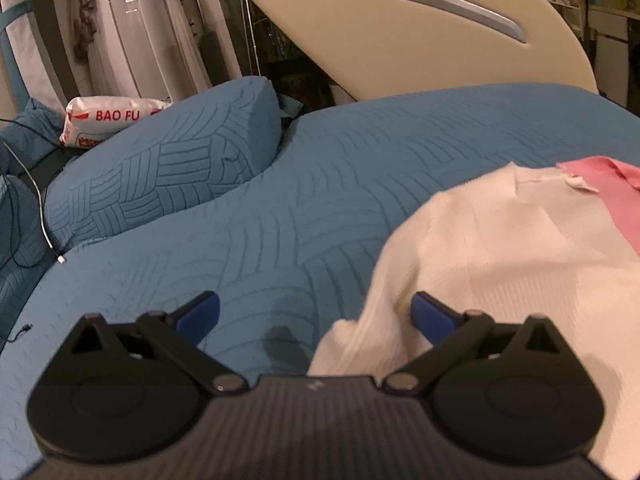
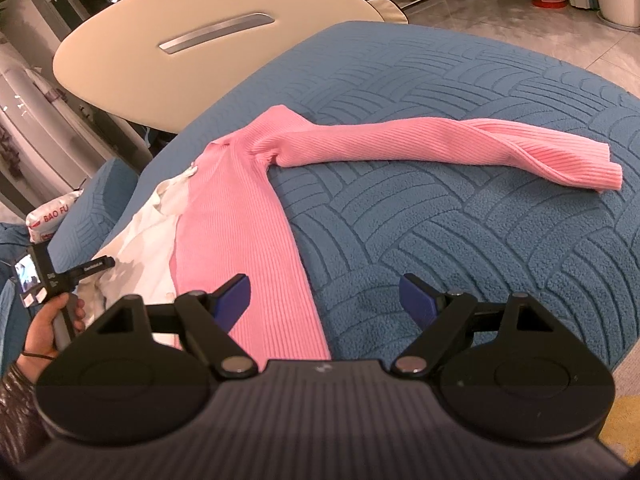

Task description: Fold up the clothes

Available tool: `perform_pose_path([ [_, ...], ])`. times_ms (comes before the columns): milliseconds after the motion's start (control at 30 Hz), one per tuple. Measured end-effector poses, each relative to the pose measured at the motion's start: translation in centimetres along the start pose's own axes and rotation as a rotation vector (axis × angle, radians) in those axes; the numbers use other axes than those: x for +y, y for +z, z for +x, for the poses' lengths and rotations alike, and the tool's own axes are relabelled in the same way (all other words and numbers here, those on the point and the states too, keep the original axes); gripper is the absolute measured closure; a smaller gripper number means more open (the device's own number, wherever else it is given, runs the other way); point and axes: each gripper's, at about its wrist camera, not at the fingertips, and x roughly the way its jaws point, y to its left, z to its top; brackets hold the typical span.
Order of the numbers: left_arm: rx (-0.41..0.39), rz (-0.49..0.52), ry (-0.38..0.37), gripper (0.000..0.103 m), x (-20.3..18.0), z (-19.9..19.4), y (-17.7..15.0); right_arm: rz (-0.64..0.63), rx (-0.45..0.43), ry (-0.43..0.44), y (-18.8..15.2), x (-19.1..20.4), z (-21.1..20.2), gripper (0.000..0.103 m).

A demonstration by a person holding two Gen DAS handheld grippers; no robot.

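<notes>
A pink and white ribbed sweater (image 2: 236, 216) lies on the blue quilted bed (image 2: 460, 240). Its pink sleeve (image 2: 460, 140) stretches out to the right. Its white half (image 1: 500, 248) fills the right of the left wrist view, with a pink strip (image 1: 616, 200) at the far edge. My left gripper (image 1: 316, 312) is open, low over the white fabric's left edge, which lies between the jaws. My right gripper (image 2: 324, 294) is open and empty above the sweater's pink hem edge. The left gripper (image 2: 94, 268) also shows in the right wrist view, over the white part.
A blue pillow (image 1: 168, 168) lies at the bed's left with a white "BAO FU" bag (image 1: 108, 120) behind it. A cable (image 1: 40, 216) lies left of the pillow. A cream headboard (image 2: 192, 48) stands behind the bed. Tiled floor (image 2: 560, 28) lies to the right.
</notes>
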Motion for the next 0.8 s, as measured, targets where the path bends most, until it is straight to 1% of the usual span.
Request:
perform_pose_path([
  [267, 0.000, -0.011, -0.017, 0.000, 0.28, 0.05, 0.00, 0.001, -0.001, 0.001, 0.03, 0.00, 0.04, 0.019],
  [433, 0.011, -0.037, -0.024, 0.000, 0.64, 0.29, 0.05, 0.002, 0.002, 0.001, 0.07, -0.05, 0.08, 0.019],
  [800, 0.018, -0.042, -0.029, 0.000, 0.49, 0.39, 0.00, 0.001, 0.008, 0.001, 0.10, -0.19, 0.06, 0.019],
])
